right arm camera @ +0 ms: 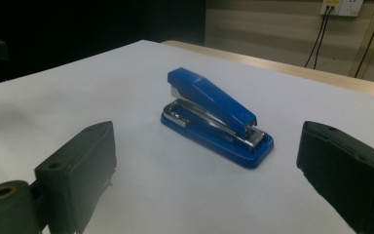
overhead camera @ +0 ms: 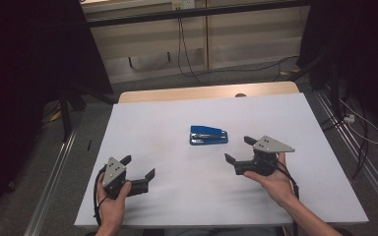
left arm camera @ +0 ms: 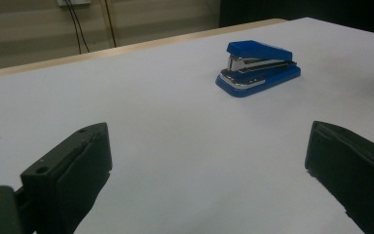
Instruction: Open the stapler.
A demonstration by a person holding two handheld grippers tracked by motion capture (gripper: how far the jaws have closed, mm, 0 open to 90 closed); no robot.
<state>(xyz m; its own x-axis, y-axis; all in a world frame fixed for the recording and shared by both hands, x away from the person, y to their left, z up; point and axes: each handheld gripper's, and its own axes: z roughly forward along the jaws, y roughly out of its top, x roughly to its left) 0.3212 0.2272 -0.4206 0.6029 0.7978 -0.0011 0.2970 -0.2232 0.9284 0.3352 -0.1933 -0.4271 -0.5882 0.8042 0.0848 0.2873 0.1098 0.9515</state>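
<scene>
both grippers spread wide, stapler untouched mid-surface

left gripper (overhead camera: 140, 166): held low over the near-left part of the white surface (overhead camera: 167, 118), by the person's left hand (overhead camera: 112, 199). fingers (overhead camera: 150, 174) released, wide gap, nothing between them. grey plate on top, cable looping down off the near edge. in the left gripper view its two black fingers (left arm camera: 78, 165) stand far apart at the bottom corners, bare surface between; the stapler (left arm camera: 258, 68) sits well ahead and to the right of the gap, long side on, well apart from both fingers.

stapler (overhead camera: 208, 135): blue, with a metal strip under the top arm, lying flat on its base about the middle of the surface, closed, long axis running left-right in the high view. touching neither gripper.

right gripper (overhead camera: 237, 149): held by the right hand (overhead camera: 270, 179), near-right of the stapler, pointed left toward it. fingers (overhead camera: 230, 159) released, wide gap, nothing held. in the right gripper view the stapler (right arm camera: 214, 114) lies ahead, roughly centred between the two fingers (right arm camera: 78, 170), angled with its hinge end nearer and to the right, mouth end farther and to the left. near, not touching.

wooden edge of the surface (overhead camera: 177, 93) shows along the far side.
</scene>
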